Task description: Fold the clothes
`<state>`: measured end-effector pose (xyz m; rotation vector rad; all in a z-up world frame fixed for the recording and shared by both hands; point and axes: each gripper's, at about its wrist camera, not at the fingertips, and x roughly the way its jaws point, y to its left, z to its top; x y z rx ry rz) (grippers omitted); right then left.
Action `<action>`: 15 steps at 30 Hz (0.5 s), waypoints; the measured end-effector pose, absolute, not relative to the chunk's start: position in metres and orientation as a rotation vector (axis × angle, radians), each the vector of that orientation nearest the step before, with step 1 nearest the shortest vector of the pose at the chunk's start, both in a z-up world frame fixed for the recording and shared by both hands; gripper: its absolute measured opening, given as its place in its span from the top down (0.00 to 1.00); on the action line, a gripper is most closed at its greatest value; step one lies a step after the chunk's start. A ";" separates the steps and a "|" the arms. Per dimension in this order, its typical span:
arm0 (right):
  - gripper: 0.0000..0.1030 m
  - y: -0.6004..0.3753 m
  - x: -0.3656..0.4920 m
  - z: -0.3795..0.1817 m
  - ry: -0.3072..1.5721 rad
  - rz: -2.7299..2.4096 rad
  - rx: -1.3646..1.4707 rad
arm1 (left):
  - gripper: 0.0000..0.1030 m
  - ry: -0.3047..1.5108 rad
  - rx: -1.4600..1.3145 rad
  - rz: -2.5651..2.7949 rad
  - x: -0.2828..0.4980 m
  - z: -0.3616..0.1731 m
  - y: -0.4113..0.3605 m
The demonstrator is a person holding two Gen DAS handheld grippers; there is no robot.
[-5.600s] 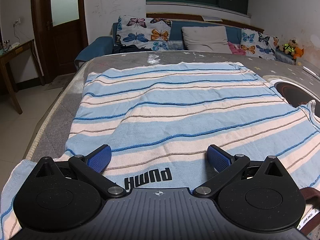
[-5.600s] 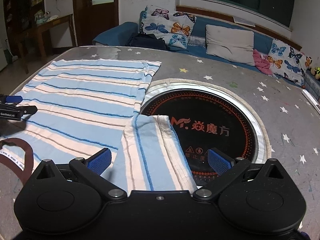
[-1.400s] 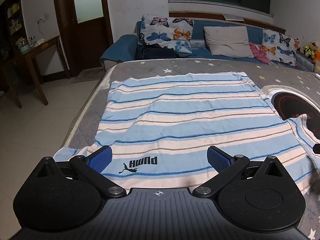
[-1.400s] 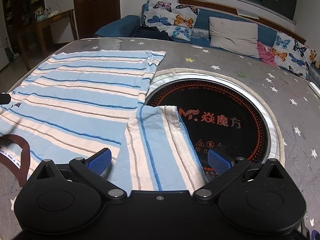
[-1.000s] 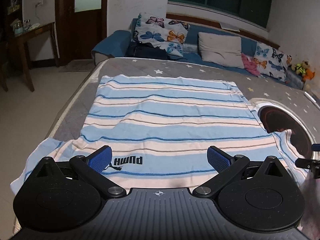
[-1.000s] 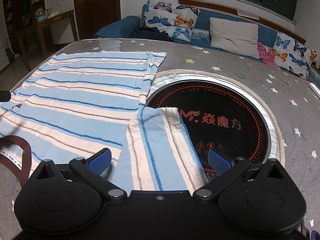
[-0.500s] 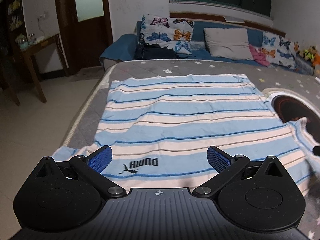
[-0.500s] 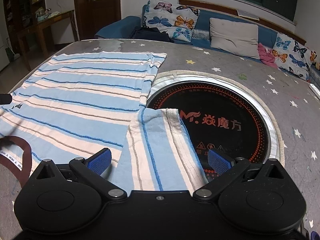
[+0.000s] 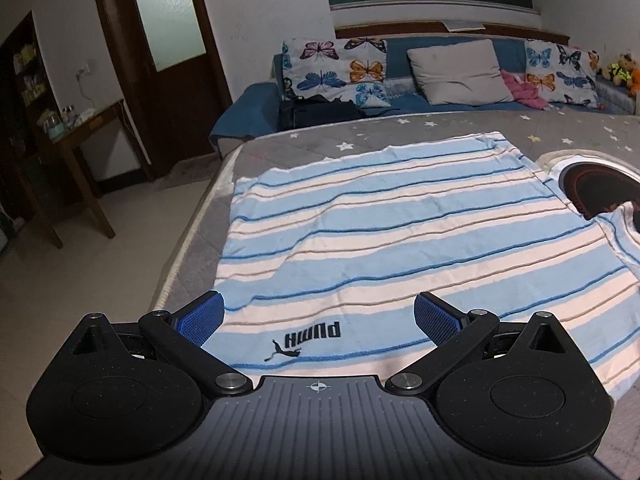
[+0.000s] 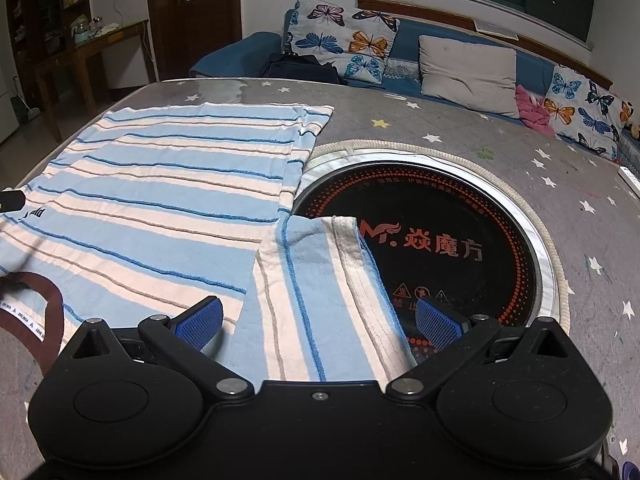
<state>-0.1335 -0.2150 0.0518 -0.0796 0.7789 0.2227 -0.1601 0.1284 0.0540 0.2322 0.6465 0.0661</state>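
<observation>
"Since a moment ago the left gripper point(image 9: 318, 316) has drifted a little, so the logo sits between its fingers. Where's the shirt?"

"The striped shirt point(image 9: 400, 240) lies flat on the starry grey table cover point(image 10: 440, 120), one sleeve point(image 10: 320, 288) draped over the round black cooktop point(image 10: 460, 248)."

"How will it handle?"

"I'd judge it soft, light knit that sags when lifted. Best pinched at the sleeve end or hem corners."

"And the tools?"

"Both are spread wide, holding nothing. The right gripper point(image 10: 318, 318) hangs over the sleeve, which runs between its fingers; whether they touch the cloth, I can't tell."
</observation>
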 end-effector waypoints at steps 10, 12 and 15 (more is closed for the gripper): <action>0.00 -0.214 -0.134 0.051 0.779 0.223 -0.079 | 0.00 0.625 0.180 0.025 -0.162 0.058 0.131; 0.00 -0.214 -0.134 0.051 0.779 0.222 -0.078 | 0.00 0.624 0.170 0.017 -0.162 0.059 0.131; 0.00 -0.214 -0.134 0.051 0.779 0.222 -0.078 | 0.00 0.626 0.143 -0.001 -0.162 0.060 0.133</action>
